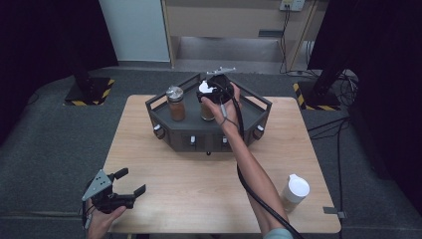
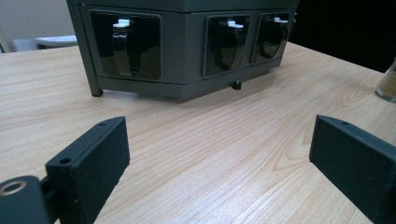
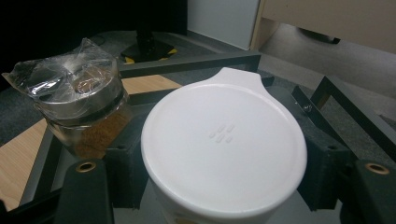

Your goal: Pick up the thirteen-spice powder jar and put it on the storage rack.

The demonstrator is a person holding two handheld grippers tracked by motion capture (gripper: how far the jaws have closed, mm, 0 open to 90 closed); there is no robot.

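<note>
- My right claw [image 3: 224, 186] is clenched on the white-lidded jar [image 3: 224, 144] inside the rack [image 1: 259, 107].
- My left claw [image 1: 130, 182] is released, low over the table [image 1: 199, 184].

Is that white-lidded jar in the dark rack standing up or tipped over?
Upright: the white-lidded jar stands in the dark metal rack, its flat lid facing up between the right gripper jaws.
</note>
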